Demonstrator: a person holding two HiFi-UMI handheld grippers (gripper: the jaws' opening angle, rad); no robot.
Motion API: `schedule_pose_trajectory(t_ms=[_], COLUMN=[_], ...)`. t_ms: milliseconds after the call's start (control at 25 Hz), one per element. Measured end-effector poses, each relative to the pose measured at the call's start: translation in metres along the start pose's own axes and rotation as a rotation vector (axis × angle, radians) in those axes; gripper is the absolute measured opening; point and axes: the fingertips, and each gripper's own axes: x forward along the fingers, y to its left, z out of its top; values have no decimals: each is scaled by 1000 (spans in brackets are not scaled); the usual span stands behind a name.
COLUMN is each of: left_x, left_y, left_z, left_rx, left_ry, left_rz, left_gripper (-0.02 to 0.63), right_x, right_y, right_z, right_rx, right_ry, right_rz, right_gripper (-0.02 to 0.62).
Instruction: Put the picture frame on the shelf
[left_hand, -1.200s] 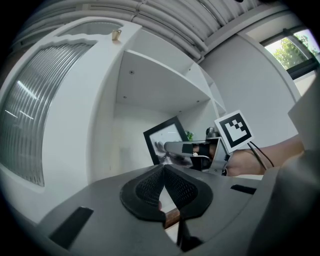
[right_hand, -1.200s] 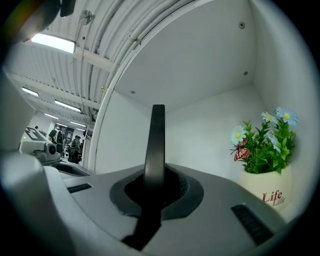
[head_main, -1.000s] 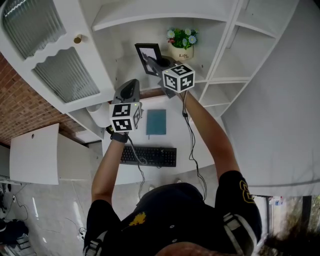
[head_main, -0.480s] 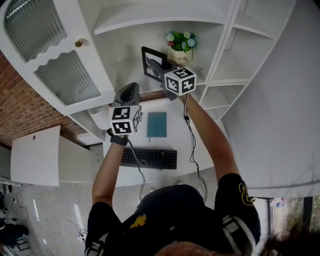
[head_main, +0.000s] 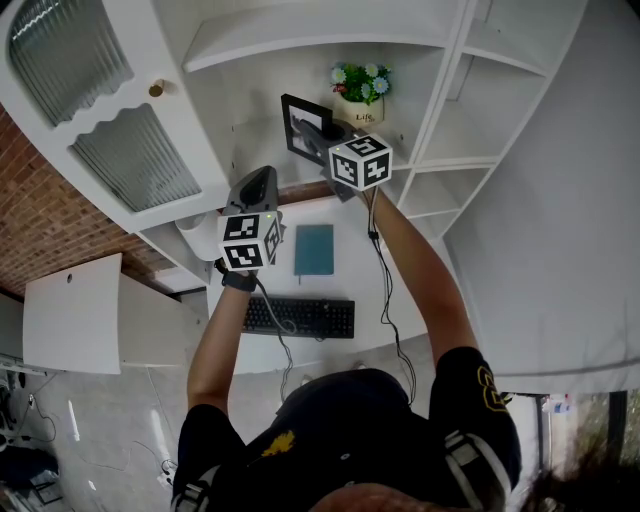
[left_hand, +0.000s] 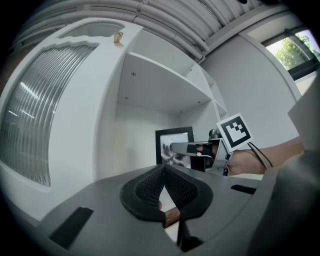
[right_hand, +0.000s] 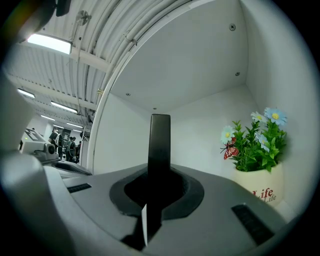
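The black picture frame (head_main: 300, 122) stands upright in the open shelf bay (head_main: 250, 130), left of a potted flower plant (head_main: 362, 90). My right gripper (head_main: 320, 131) is shut on the frame's edge, which shows edge-on between the jaws (right_hand: 160, 145) in the right gripper view. The left gripper view shows the frame (left_hand: 175, 137) from the front with the right gripper (left_hand: 187, 148) across it; the frame's foot is hidden. My left gripper (head_main: 262, 175) hangs lower left, below the shelf, shut and empty (left_hand: 164, 172).
A cream pot with flowers (right_hand: 255, 185) stands close to the frame's right. A ribbed-glass cabinet door (head_main: 130, 150) stands at the left. On the desk below lie a teal book (head_main: 313, 247) and a keyboard (head_main: 298, 314). More shelf bays (head_main: 440, 180) lie at the right.
The right gripper carried the frame slightly right, toward the flower pot, then held still. The left gripper has hardly moved.
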Motion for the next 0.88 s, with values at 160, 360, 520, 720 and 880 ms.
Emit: schedule_pose_trajectory(t_ms=[160, 360, 520, 720, 880], left_x=[0, 0, -1, -1, 0], left_y=[0, 3, 4, 3, 0], left_z=[1, 1, -1, -2, -2], left_rx=[-1, -4, -5, -6, -5], left_ry=[-3, -3, 2, 6, 4], left_rz=[2, 7, 8, 3, -4], left_gripper=[18, 18, 18, 18, 18], right_x=[0, 1, 0, 0, 0], right_y=[1, 1, 1, 4, 5], right_z=[-1, -2, -1, 0, 0], right_rx=[-1, 1, 14, 23, 20], right_ry=[9, 18, 15, 11, 6], right_rz=[5, 6, 18, 44, 48], right_gripper=[18, 18, 30, 117, 153])
